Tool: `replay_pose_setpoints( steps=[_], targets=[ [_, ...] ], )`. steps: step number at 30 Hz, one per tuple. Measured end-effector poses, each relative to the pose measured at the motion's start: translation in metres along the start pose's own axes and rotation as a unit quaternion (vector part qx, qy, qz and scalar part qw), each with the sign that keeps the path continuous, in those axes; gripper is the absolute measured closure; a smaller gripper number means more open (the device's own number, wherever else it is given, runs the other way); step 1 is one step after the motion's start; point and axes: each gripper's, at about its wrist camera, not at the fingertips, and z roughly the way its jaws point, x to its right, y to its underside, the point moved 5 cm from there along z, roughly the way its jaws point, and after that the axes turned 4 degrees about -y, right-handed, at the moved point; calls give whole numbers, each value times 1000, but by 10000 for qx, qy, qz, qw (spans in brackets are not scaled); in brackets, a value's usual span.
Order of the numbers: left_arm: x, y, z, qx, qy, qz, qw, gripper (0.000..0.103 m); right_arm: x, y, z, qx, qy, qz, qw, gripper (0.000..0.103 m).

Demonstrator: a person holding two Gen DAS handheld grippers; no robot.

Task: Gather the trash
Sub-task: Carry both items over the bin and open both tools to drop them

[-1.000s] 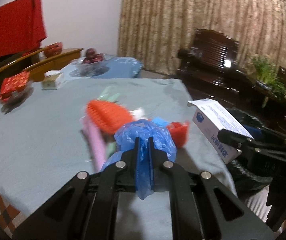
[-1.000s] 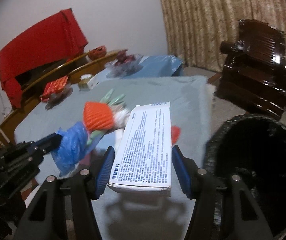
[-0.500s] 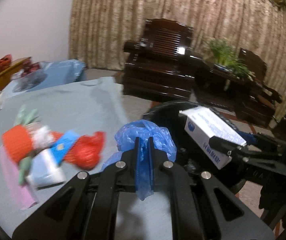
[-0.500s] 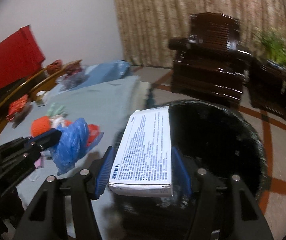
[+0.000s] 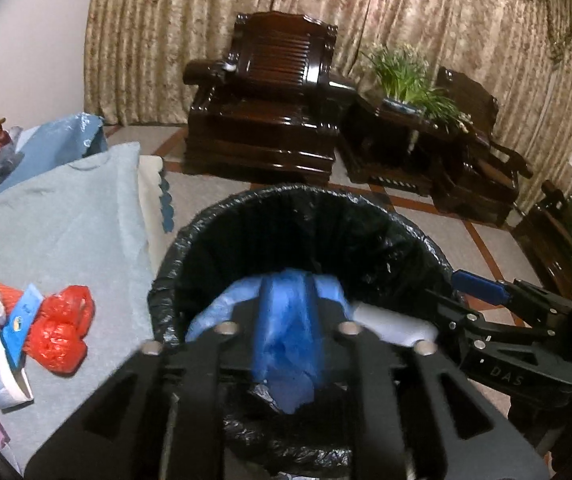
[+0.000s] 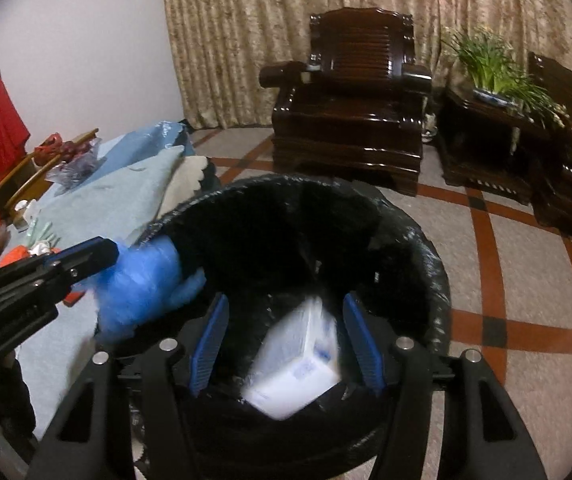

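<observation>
A bin lined with a black bag stands on the floor beside the table. My left gripper hangs over its near rim with the jaws parted, and a blue plastic bag hangs loose between them. My right gripper is open over the bin, and the white box drops blurred between its blue pads. The box also shows in the left wrist view. More trash lies on the table: a red plastic bag and a blue card.
The table with a light blue cloth is to the left of the bin. A dark wooden armchair, a side table with a potted plant and tiled floor lie beyond.
Both grippers swung right from the table to over the bin. The right gripper opened and the white box is falling in. The left jaws parted around the blue bag.
</observation>
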Motion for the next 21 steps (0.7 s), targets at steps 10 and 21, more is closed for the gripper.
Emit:
replay_pose_setpoints(
  steps=[10, 21],
  targets=[
    [-50, 2, -45, 331, -559, -238, 9976, 26, -11, -6, -13, 239, -13, 10, 9997, 6],
    [-166, 24, -147, 794, -2016, -802, 9729, 13, -117, -30, -16, 579, -847, -630, 9927, 6]
  ],
)
